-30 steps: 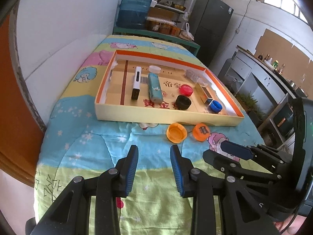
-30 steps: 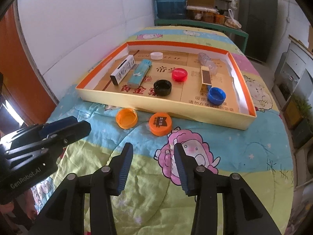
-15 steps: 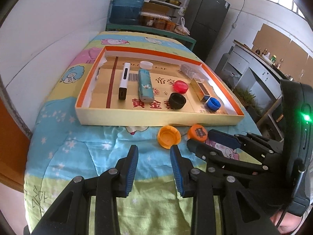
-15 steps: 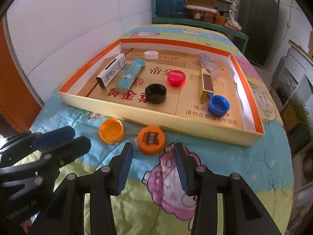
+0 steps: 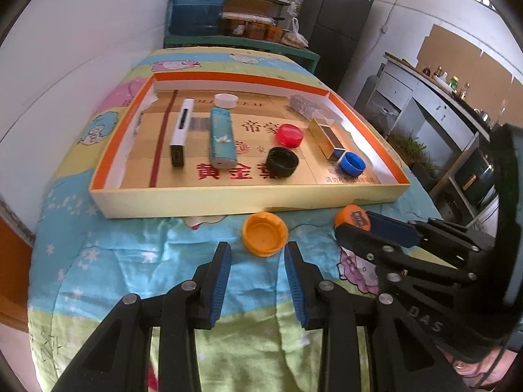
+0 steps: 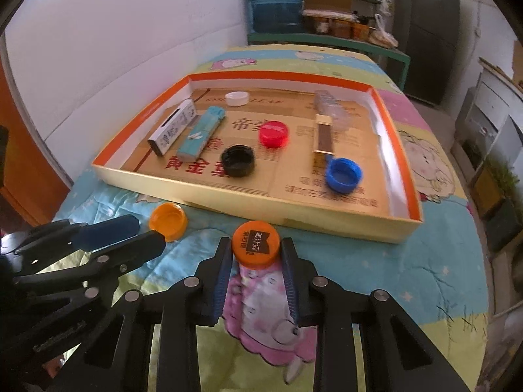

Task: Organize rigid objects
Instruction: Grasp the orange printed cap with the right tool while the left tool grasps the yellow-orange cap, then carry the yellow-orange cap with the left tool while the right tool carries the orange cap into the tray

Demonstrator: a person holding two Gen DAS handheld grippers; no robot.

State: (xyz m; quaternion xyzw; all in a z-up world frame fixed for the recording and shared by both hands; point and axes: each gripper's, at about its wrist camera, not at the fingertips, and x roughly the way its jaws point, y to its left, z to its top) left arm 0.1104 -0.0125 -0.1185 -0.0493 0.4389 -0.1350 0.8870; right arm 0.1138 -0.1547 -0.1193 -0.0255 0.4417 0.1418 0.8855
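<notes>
Right wrist view: your right gripper [image 6: 256,254] is closing on the labelled orange cap [image 6: 256,243], pads touching its sides. Your left gripper [image 5: 257,254] stands open just short of the second orange cap [image 5: 264,233]. Both caps lie on the blanket [image 5: 114,261] near the tray [image 5: 228,201], which holds four caps and four boxes.

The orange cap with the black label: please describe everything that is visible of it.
The orange cap with the black label looks like plastic, round, closed top up, its label bearing white characters. It lies on the cartoon-print blanket, just outside the cardboard tray's near wall. The right gripper is closing, its fingertips at the cap's two sides.
</notes>
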